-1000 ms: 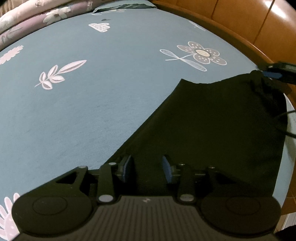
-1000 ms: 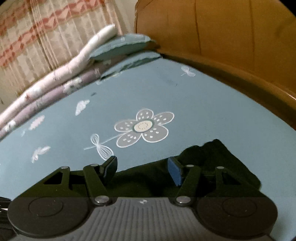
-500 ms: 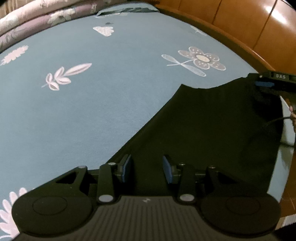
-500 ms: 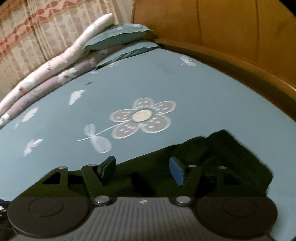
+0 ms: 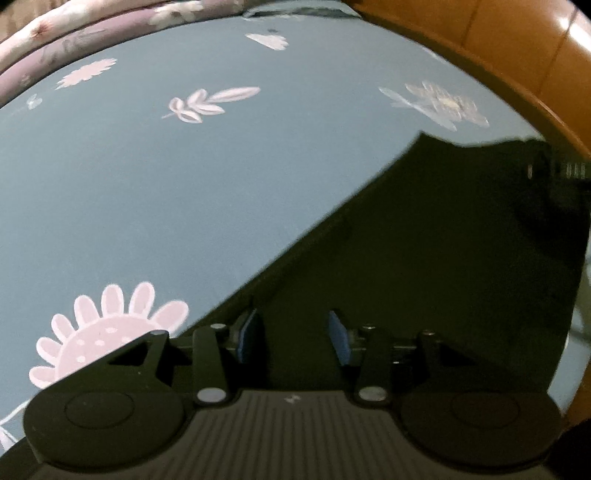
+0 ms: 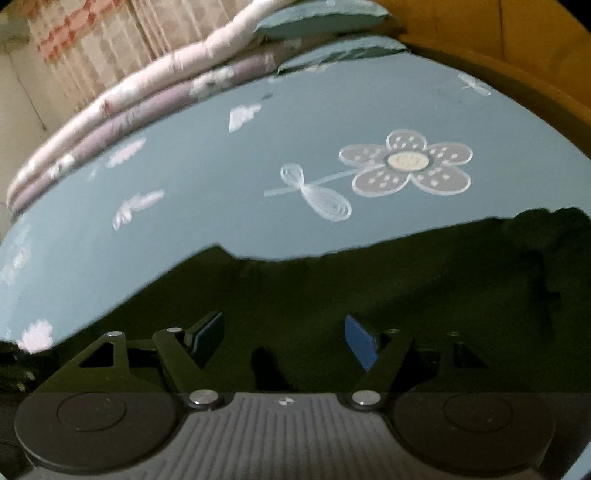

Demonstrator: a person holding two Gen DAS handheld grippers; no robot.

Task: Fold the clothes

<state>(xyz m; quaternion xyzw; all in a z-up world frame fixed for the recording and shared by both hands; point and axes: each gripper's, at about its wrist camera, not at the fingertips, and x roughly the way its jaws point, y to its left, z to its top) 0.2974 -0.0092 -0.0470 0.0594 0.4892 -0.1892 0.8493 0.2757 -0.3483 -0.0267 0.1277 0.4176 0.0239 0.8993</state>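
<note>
Left wrist view first: at the far left there's a roll of folded quilts (image 5: 92, 22), pinkish and mauve with a faint floral print, soft and puffy along the far edge of the bed. The bed sheet (image 5: 155, 192) is a smooth, matte teal-blue fabric printed with pale pink shapes – a leafy sprig (image 5: 207, 103) in the far middle and a big daisy-like flower (image 5: 110, 332) near the left. The left gripper (image 5: 291, 334) sits at the near edge, black plastic with blue pads on the fingers (image 5: 247, 334); its jaws stand apart with nothing between them, hovering over the near part of the black garment (image 5: 424, 258). That garment is a flat, dark, dull cloth with a straight diagonal edge running from near left to far right, spread on the right half of the sheet. Along the far right curves a glossy orange-brown wooden headboard (image 5: 517, 55).

Right wrist view: patterned beige-and-red curtains (image 6: 92, 44) at the far left, then the quilts (image 6: 147, 96) stacked as rounded rolls, with a teal pillow (image 6: 321, 22) beside them. The sheet (image 6: 221, 177) has a white outlined five-petal flower (image 6: 406, 162) with dotted petals. The black garment (image 6: 332, 288) fills the near part – its far edge is wavy and bunches up into wrinkles at the right. The right gripper (image 6: 284, 338) is over it, jaws spread wide and empty, blue pad (image 6: 360, 343) clearly visible. Whether the fingertips touch the cloth, I can't tell.
</note>
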